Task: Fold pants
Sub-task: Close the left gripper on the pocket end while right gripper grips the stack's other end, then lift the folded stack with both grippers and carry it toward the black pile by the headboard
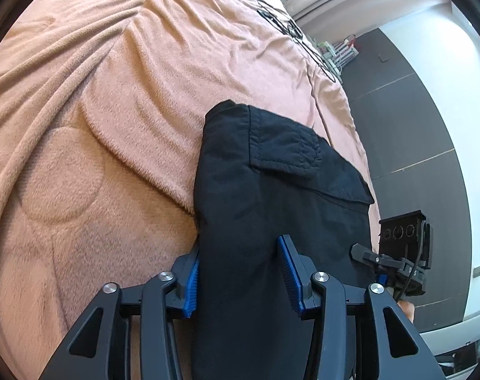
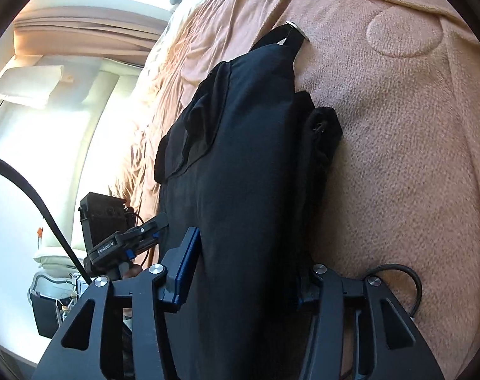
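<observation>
Pink blanket (image 1: 113, 110) underlies black pants (image 1: 271, 221); left tool (image 1: 240, 278) and right tool (image 2: 246, 266) each clamp them.

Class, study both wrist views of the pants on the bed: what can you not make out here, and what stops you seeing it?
- Left wrist view: the near end of the black pants runs off the bottom edge, behind the left hand-held gripper.
- Right wrist view: the right hand-held gripper has its right-hand pad buried in cloth, so its grip is unclear.
- Both views: the blanket under the pants is covered.
- Right wrist view: the window area is washed out by glare.
</observation>
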The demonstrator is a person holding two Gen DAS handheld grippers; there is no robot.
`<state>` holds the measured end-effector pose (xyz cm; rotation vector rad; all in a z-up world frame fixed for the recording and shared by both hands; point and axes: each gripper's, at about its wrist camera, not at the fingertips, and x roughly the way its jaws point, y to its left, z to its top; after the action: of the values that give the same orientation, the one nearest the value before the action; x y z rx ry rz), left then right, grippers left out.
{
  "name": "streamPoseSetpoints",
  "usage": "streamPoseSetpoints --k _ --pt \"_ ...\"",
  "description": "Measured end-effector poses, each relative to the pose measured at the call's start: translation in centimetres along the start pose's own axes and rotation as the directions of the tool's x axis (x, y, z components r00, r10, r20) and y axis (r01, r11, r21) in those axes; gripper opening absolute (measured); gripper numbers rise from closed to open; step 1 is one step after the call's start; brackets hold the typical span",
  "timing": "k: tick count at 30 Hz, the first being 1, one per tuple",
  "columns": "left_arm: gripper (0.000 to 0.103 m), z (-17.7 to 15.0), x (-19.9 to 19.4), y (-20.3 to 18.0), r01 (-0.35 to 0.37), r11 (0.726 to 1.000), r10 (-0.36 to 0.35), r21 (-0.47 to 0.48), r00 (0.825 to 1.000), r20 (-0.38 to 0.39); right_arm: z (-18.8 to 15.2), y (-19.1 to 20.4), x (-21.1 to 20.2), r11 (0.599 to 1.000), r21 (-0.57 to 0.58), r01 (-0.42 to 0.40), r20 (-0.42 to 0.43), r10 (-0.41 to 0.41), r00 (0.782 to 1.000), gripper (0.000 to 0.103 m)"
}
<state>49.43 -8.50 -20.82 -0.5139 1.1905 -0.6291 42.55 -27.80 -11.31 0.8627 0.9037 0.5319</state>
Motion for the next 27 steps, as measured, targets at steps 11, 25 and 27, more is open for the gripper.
streamPoseSetpoints --k 11,25,27 --pt "0.016 -0.3 -2.1 -2.2 -0.001 0.998 -0.004 0.061 0.996 0.085 -2.1 3.5 -1.8 0.991 -0.12 0.05 0.073 -0.041 0.996 0.028" --pt "0.014 -1.8 -6.2 -5.5 -0.003 0.992 -0.021 0.129 0.983 0.183 -5.3 7.2 -4.1 0.973 -0.224 0.051 0.152 -0.017 0.988 0.024" --pt "0.014 -2.0 -6.9 -6.1 -0.002 0.99 -0.026 0.14 0.98 0.199 -5.7 7.8 -4.5 0.969 -0.24 0.052 0.167 -0.012 0.986 0.024"
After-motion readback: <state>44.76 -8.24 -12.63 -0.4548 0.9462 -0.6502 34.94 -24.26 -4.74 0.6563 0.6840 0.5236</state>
